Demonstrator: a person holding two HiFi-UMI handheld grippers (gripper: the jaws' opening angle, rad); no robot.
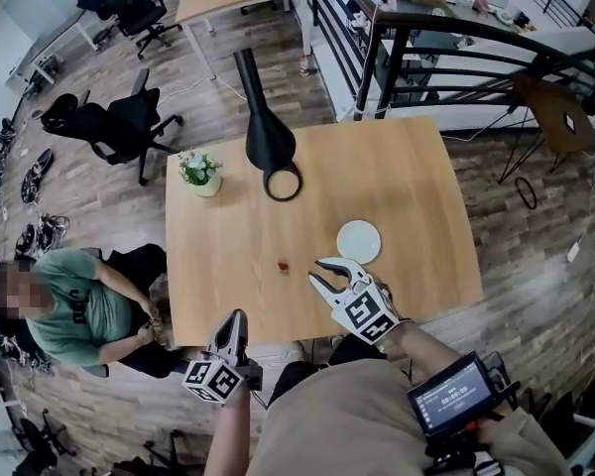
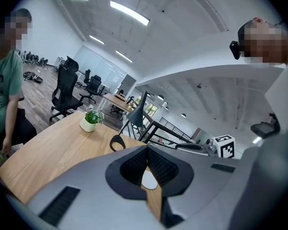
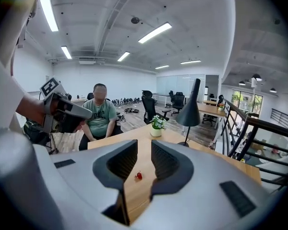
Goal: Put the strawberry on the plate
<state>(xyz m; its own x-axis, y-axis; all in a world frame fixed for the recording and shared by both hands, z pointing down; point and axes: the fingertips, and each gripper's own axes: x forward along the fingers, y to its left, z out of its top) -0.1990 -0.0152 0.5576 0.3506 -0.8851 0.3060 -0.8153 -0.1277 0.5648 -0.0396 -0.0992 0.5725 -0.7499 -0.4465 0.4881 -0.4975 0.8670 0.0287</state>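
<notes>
A small red strawberry (image 1: 283, 264) lies on the wooden table (image 1: 407, 186), a short way left of the round white plate (image 1: 359, 241). My right gripper (image 1: 320, 270) hovers over the table's near edge, just right of the berry and below the plate. Its jaws stand a little apart with nothing between them. In the right gripper view (image 3: 144, 145) the strawberry (image 3: 138, 176) shows through that gap, farther off on the wood. My left gripper (image 1: 238, 315) is at the front edge, shut and empty. Through its jaws' hollow (image 2: 147, 148) the plate (image 2: 149, 178) shows.
A black lamp (image 1: 270, 137) with a ring base stands at the table's back middle, and a small potted plant (image 1: 199, 172) at the back left. A person in a green shirt (image 1: 69, 305) sits at the table's left side. A black railing (image 1: 426, 38) runs behind.
</notes>
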